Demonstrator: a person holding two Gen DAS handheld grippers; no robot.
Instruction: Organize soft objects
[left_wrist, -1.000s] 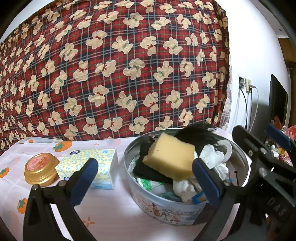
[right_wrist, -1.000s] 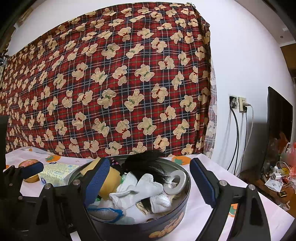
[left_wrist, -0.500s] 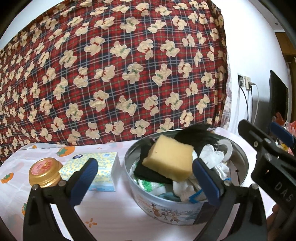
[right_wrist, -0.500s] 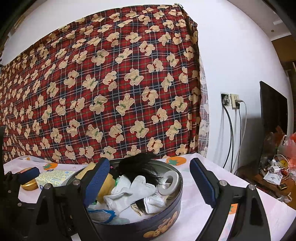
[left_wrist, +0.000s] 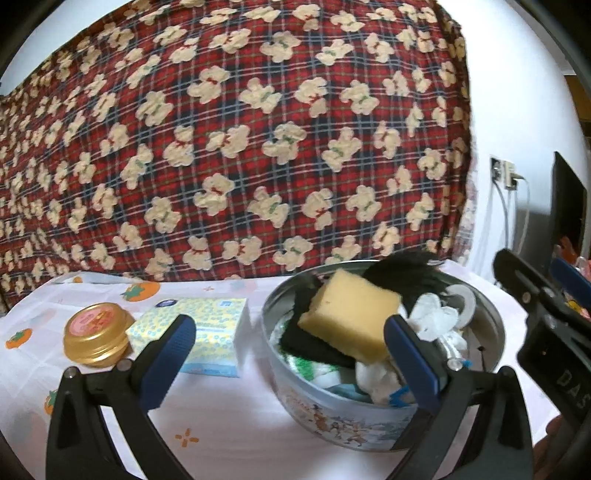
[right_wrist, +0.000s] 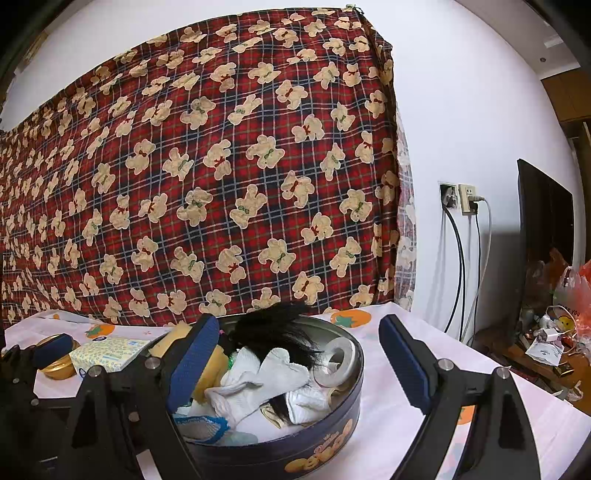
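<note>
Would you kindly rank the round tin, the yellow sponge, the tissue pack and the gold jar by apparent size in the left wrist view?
1. Round tin, clearly largest.
2. Tissue pack and yellow sponge look about alike; unranked.
3. Gold jar, smallest.

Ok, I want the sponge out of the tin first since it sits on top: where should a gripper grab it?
Take the yellow sponge across its two long side faces, from above. It lies tilted on the pile in the round tin, its raised far edge clear of the black cloth, so the left gripper, open, looks nearest.
</note>
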